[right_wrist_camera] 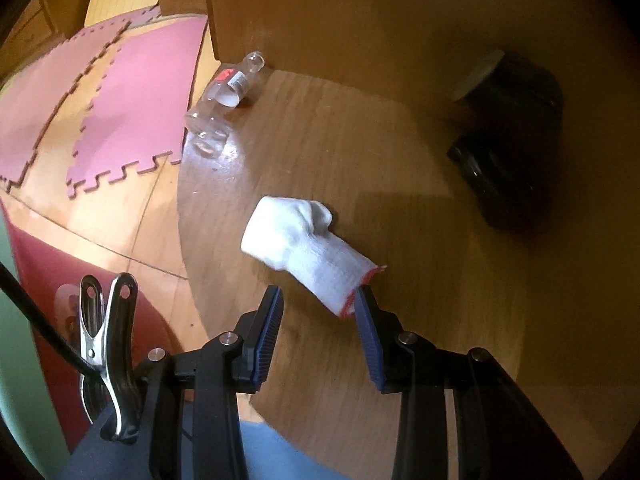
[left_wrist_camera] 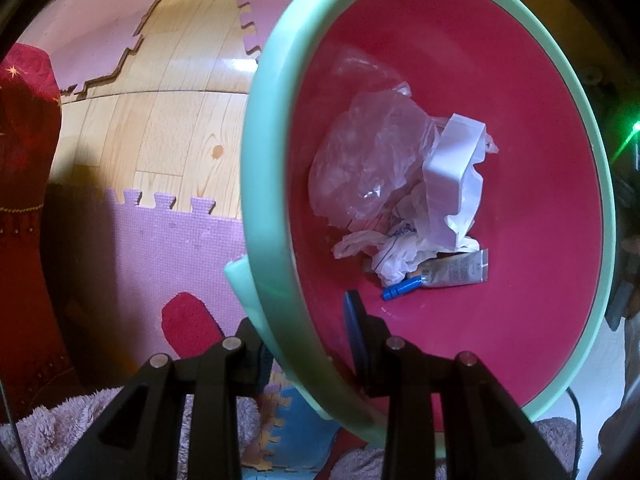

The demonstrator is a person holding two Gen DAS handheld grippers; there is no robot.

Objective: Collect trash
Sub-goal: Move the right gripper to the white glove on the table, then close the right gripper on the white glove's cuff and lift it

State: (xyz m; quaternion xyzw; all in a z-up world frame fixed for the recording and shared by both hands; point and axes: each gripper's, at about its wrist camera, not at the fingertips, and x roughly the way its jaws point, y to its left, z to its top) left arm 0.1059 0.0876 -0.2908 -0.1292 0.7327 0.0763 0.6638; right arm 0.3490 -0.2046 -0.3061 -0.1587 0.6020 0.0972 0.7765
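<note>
Here, starting on your left, the left gripper (left_wrist_camera: pixel 308 344) is clamped on the rim of the bin (left_wrist_camera: pixel 256 184): one finger sits outside the mint-green band, the other pad (left_wrist_camera: pixel 354 328) inside against the red wall, so the bin hangs tilted toward that camera. In its bottom lie the pieces already collected: a clear bag (left_wrist_camera: pixel 360 164), a white wrapper (left_wrist_camera: pixel 452 184), crumpled paper and a small tube (left_wrist_camera: pixel 456 272) with a blue cap. Beyond the rim you see only floor mats (left_wrist_camera: pixel 176 240) and wood floor. Moving right, the right gripper (right_wrist_camera: pixel 320 320) hangs over the table (right_wrist_camera: pixel 440 280), jaws partly open and holding nothing. The white glove (right_wrist_camera: pixel 304 240) lies flat on the wood just ahead; its red-edged cuff touches, or nearly touches, the tip of the right-hand pad (right_wrist_camera: pixel 370 340), while the other pad stands clear of it. Farther off, near the table's left edge, an empty bottle (right_wrist_camera: pixel 224 96) lies on its side, and a dark jar (right_wrist_camera: pixel 508 132) sits well apart at the far right. So you are, I judge, at the approach to the glove, not yet the grasp. Next you need to shift the jaws toward the glove until the cuff sits between both pads, drop close to the wood, and close on the fabric; it is soft and will bunch, so take a full bite. Keep the bin steady for the drop.
</note>
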